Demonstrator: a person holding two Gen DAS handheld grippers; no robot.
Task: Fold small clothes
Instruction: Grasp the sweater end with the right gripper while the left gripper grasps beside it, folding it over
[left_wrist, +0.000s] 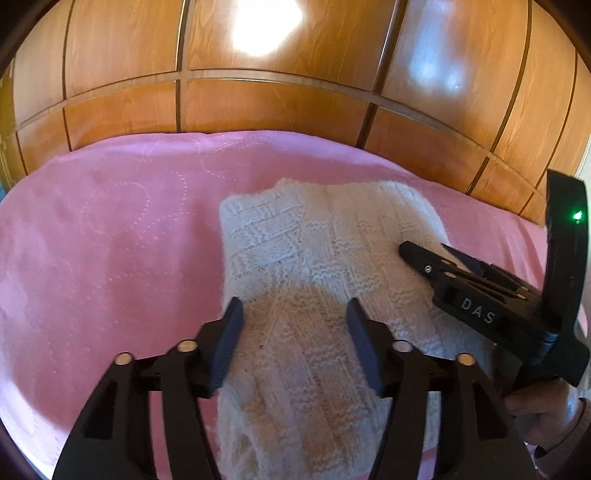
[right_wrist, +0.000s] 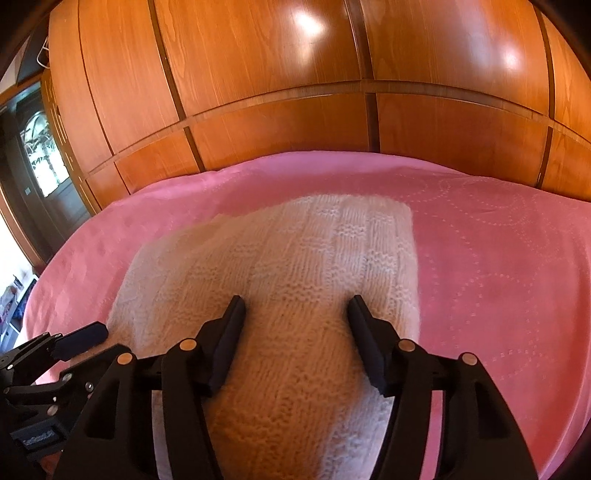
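A white knitted garment (left_wrist: 314, 254) lies folded in a compact block on the pink bedspread (left_wrist: 110, 240). My left gripper (left_wrist: 293, 321) is open, its jaws spread over the garment's near part. My right gripper (right_wrist: 295, 314) is open too, jaws spread over the same garment (right_wrist: 295, 258) from its own side. The right gripper also shows in the left wrist view (left_wrist: 436, 258), resting over the garment's right edge. The left gripper shows at the lower left of the right wrist view (right_wrist: 74, 339), beside the garment's left edge. Neither gripper holds fabric.
A wooden panelled wardrobe (left_wrist: 277, 103) stands right behind the bed. The pink bedspread (right_wrist: 498, 266) spreads wide on both sides of the garment. A dark doorway with a window (right_wrist: 40, 155) is at the far left. A hand (left_wrist: 546, 417) holds the right gripper's handle.
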